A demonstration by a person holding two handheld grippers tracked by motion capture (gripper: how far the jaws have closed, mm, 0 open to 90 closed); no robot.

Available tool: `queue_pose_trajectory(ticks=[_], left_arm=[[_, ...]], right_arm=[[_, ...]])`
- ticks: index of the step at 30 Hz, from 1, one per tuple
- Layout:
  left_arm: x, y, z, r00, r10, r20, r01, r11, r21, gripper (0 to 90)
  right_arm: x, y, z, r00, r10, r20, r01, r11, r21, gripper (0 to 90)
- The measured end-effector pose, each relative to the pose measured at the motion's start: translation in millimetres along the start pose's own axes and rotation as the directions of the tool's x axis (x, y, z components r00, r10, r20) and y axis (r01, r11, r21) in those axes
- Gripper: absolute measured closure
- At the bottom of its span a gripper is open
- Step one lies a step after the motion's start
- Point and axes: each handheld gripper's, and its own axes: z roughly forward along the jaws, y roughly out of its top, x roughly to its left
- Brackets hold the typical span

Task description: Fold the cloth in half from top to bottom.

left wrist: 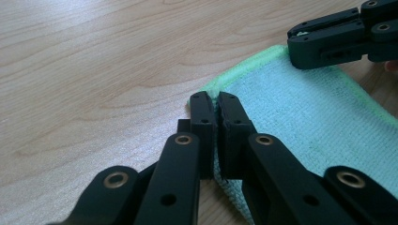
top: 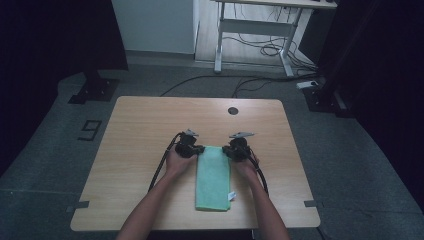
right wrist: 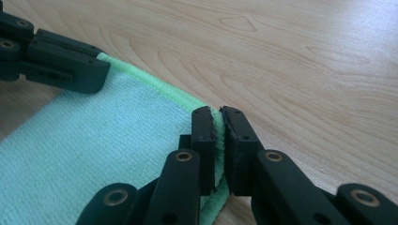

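Observation:
A folded green cloth (top: 213,179) lies lengthwise on the wooden table (top: 140,130), its far end between the two hands. My left gripper (top: 196,148) is shut on the cloth's far left corner (left wrist: 211,89); the jaws pinch the hem. My right gripper (top: 229,149) is shut on the far right corner (right wrist: 217,117), green edge visible between its jaws. In the left gripper view the right gripper (left wrist: 300,44) sits at the upper right on the cloth (left wrist: 305,112). In the right gripper view the left gripper (right wrist: 101,70) sits at the upper left on the cloth (right wrist: 94,140).
A round cable hole (top: 233,110) sits near the table's far edge. A white label (top: 232,195) sticks out at the cloth's near right corner. Black cables trail from both grippers toward the person. A white desk frame (top: 255,30) and floor cables lie beyond the table.

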Motion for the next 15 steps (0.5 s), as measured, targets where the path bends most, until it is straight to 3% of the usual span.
queue_pose_trajectory(ticks=[4, 15], left_arm=[[-1.2, 2.9, -5.6, 0.9999, 0.013, 0.005, -0.013, 0.9997, -0.021, 87.0], [-3.9, 9.3, -19.9, 0.9992, 0.037, 0.017, -0.036, 0.9966, -0.074, 86.9]], right_arm=[[-1.0, 0.8, -3.1, 0.9999, 0.005, -0.01, -0.005, 1.0, -0.001, 84.7], [0.3, 7.9, -19.6, 0.9996, -0.025, -0.017, 0.023, 0.997, -0.078, 84.8]])
